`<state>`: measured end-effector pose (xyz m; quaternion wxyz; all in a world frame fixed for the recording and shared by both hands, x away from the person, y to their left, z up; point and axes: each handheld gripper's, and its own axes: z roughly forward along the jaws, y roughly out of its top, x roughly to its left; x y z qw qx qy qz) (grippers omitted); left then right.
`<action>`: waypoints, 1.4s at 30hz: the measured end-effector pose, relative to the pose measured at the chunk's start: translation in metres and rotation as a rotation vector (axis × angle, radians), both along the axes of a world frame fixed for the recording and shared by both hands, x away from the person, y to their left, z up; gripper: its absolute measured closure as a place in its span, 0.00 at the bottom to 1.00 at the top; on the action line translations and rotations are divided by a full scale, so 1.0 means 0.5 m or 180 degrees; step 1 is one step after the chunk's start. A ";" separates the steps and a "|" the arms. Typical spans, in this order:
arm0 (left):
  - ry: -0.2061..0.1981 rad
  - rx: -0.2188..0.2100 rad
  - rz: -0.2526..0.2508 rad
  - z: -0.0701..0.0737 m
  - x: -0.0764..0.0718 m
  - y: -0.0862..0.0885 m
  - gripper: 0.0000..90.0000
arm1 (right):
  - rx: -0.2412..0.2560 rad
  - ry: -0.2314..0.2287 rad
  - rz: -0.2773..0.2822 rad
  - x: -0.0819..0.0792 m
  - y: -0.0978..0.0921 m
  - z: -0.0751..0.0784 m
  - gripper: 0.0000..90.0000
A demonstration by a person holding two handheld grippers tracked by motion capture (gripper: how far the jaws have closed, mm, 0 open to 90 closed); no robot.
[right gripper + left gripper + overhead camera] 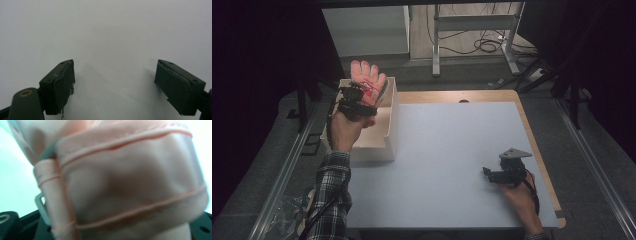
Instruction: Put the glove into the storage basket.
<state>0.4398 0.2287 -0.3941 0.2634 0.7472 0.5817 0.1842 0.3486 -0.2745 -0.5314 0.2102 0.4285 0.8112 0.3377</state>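
Note:
A pink glove (pixel 368 80) with red marks on its palm hangs upright above the white box (pixel 388 131) at the table's left. My left gripper (pixel 357 100) is shut on the glove's lower part. In the left gripper view the pink fabric (pixel 130 182) with stitched seams sits right against the lens and hides the jaws. My right gripper (pixel 490 174) rests low over the pale table top (pixel 447 145) at the right. In the right gripper view its jaws stand wide apart with nothing between them, the gripper (pixel 115 82) open over bare white surface.
The white box is open-topped and stands against the table's left edge. A wooden border (pixel 532 135) runs along the table's far and right sides. Behind the table stand a white cabinet (pixel 367 30), a metal frame (pixel 477 25) and cables on the floor (pixel 487 45).

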 end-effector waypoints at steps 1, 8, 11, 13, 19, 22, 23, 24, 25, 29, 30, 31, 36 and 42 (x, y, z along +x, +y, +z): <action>0.0011 0.0006 0.0013 -0.007 0.001 0.002 0.48 | 0.0000 0.0000 0.0000 0.000 0.000 0.000 0.18; 0.0074 -0.0014 0.0039 -0.069 0.016 -0.001 0.47 | 0.0001 0.0001 0.0000 0.000 0.000 0.000 0.19; 0.0109 -0.0032 0.0057 -0.091 0.023 -0.005 0.47 | 0.0000 0.0000 0.0001 0.000 0.000 0.000 0.19; 0.0144 -0.0029 0.0061 -0.105 0.029 -0.009 0.47 | 0.0000 0.0000 0.0002 0.000 0.000 0.000 0.19; 0.0262 0.0048 0.0063 -0.132 0.047 -0.023 0.46 | 0.0001 0.0000 0.0002 0.000 0.000 0.000 0.19; 0.0349 0.0108 0.0057 -0.144 0.057 -0.034 0.45 | 0.0001 0.0000 0.0002 0.000 0.000 0.000 0.19; 0.0377 0.0126 0.0052 -0.147 0.060 -0.037 0.45 | 0.0002 0.0000 0.0001 0.000 0.000 0.000 0.19; 0.0414 0.0149 0.0050 -0.150 0.064 -0.040 0.45 | 0.0001 -0.0001 0.0002 0.000 0.000 0.000 0.19; 0.0443 0.0186 0.0055 -0.151 0.066 -0.043 0.45 | 0.0001 -0.0001 0.0001 0.000 0.000 0.000 0.19; 0.0571 0.0232 0.0065 -0.155 0.078 -0.055 0.44 | 0.0000 0.0002 0.0002 0.000 0.000 0.000 0.19; 0.0599 0.0255 0.0062 -0.157 0.080 -0.057 0.43 | 0.0000 0.0001 0.0002 0.000 0.000 0.000 0.19; 0.0623 0.0278 0.0064 -0.158 0.082 -0.058 0.43 | 0.0000 0.0001 0.0002 0.000 0.000 0.000 0.19; 0.0821 0.0340 0.0061 -0.169 0.094 -0.066 0.41 | 0.0001 -0.0001 0.0002 0.000 0.000 0.000 0.19; 0.1009 0.0382 0.0031 -0.177 0.102 -0.069 0.30 | -0.0001 0.0001 0.0002 0.000 0.000 0.000 0.19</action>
